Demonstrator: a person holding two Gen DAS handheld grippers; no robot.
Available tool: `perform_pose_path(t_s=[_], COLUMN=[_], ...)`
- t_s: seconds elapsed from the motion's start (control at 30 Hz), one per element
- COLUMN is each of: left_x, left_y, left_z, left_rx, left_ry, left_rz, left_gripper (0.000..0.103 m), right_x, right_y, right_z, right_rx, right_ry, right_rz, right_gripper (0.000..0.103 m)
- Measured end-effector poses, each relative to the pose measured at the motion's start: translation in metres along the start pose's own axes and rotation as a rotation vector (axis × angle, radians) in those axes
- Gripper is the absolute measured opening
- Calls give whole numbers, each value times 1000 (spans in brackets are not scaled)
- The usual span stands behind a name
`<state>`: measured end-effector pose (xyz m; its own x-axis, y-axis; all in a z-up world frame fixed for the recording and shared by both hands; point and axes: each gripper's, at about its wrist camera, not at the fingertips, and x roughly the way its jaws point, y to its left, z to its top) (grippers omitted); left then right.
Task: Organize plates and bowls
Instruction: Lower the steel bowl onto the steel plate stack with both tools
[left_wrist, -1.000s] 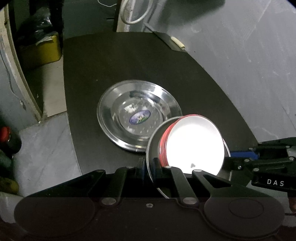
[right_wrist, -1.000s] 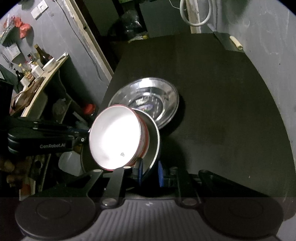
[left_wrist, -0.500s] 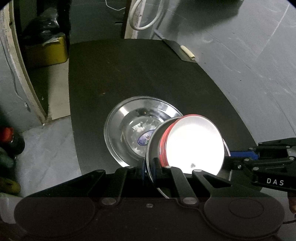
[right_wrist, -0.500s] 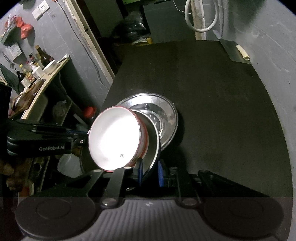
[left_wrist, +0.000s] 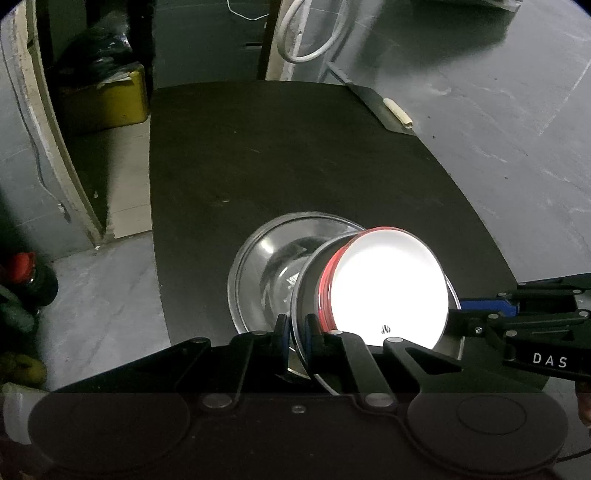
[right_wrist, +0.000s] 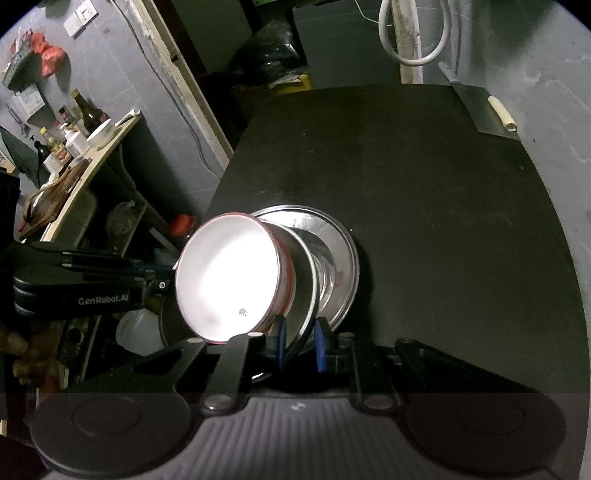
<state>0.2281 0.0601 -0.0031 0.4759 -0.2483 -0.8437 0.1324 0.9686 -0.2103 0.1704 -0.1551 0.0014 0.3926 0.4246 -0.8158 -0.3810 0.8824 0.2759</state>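
Note:
A steel plate (left_wrist: 301, 295) (right_wrist: 304, 291) carries a red bowl with a white inside (left_wrist: 388, 284) (right_wrist: 229, 277). Both grippers hold this plate by its rim, one on each side. My left gripper (left_wrist: 297, 332) is shut on the rim; it also shows in the right wrist view (right_wrist: 162, 284). My right gripper (right_wrist: 299, 343) is shut on the opposite rim; it also shows in the left wrist view (left_wrist: 458, 310). A second steel plate (left_wrist: 258, 273) (right_wrist: 340, 266) lies on the black table (left_wrist: 295, 155) (right_wrist: 424, 192), partly under the held plate.
A cleaver with a pale handle (left_wrist: 391, 110) (right_wrist: 495, 110) lies at the table's far right corner. A shelf with bottles and a bowl (right_wrist: 74, 140) stands left of the table. A yellow box (left_wrist: 107, 96) sits on the floor beyond.
The held plate with the bowl has moved toward the plate on the table and now overlaps more of it. Both grippers keep their hold.

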Motion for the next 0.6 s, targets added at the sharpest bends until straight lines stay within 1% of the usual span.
perform_pose_path(t_s=[0.6], left_x=[26], left_y=[12], left_z=[16], left_rx=[-5], left_ry=[28], left_rz=[21], left_gripper=[7], right_x=[25], right_y=[-2], right_z=[18], right_rx=[27], right_ry=[-6], right_rz=[-12], right_gripper=[18])
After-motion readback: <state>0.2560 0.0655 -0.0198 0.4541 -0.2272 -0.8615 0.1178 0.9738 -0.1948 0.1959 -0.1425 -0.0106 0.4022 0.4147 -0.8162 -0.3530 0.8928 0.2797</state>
